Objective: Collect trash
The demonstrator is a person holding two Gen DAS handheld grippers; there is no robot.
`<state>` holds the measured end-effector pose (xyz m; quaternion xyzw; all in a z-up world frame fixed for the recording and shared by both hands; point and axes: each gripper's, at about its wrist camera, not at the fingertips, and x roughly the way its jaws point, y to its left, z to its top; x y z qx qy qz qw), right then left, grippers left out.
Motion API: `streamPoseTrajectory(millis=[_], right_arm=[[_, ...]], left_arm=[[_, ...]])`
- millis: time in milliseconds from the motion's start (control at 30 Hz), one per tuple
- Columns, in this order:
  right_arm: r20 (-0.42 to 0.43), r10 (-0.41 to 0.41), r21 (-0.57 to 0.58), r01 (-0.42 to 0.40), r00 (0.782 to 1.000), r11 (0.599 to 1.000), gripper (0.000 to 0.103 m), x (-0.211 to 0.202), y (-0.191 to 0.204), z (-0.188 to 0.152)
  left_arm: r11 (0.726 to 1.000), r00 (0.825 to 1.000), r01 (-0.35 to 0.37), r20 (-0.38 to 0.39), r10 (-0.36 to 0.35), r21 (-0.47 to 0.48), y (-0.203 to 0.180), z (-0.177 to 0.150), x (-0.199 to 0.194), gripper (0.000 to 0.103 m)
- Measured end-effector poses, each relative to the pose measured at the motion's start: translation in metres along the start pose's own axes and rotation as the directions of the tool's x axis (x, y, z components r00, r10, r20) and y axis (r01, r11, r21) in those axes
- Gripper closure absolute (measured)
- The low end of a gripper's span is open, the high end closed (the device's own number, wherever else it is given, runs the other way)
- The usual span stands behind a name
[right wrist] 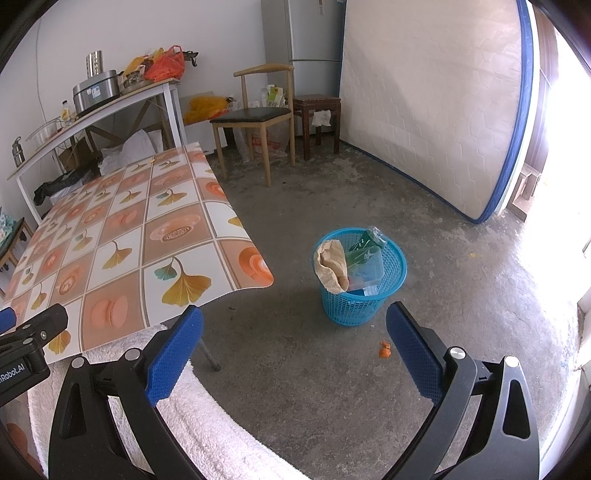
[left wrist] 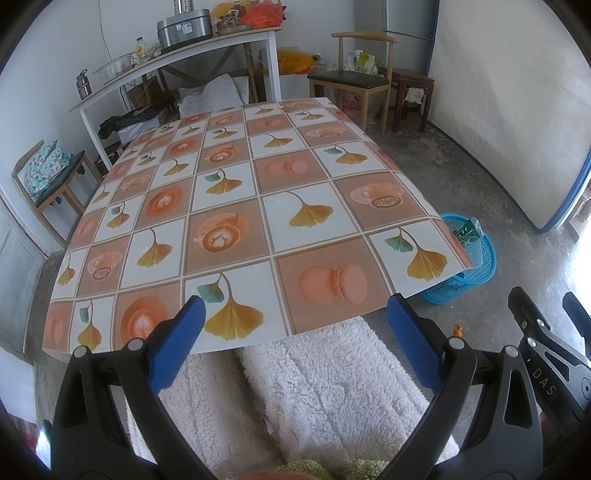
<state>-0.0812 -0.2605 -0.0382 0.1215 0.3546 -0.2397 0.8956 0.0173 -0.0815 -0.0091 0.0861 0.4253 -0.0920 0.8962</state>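
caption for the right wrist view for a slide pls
Open right gripper above a blue trash basket holding a paper bag, orange scrap on the floor.

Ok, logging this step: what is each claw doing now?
Left claw: open, holding nothing.
Right claw: open, holding nothing.

**Bare concrete room, mattress parked against the wall**

Grey concrete floor (right wrist: 314, 387), patchy and scuffed, plain white walls (right wrist: 129, 33). Ahead of the fingers sits a table (left wrist: 236, 206) under a checked cloth with ginkgo leaves and coffee cups. Beyond it, a long white side table (left wrist: 177, 55) loaded with kitchen stuff, a wooden chair (right wrist: 255, 114), a dark stool (right wrist: 317, 107) and a fridge (right wrist: 303, 33). Right of the fingers a mattress (right wrist: 436, 103) leans upright, and hard daylight pours through the doorway (right wrist: 565, 147) beside it.
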Motion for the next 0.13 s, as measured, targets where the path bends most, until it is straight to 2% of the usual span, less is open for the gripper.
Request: streamPoseTrajectory(millis=[133], right_arm=[[-0.001,0.001,0.000,-0.001,1.000,1.000,0.006,0.0003,0.0001,0.0002]], left_arm=[[1.000,1.000,0.000,0.000,0.000,0.000,-0.0004,-0.0001,-0.0001,0.009]])
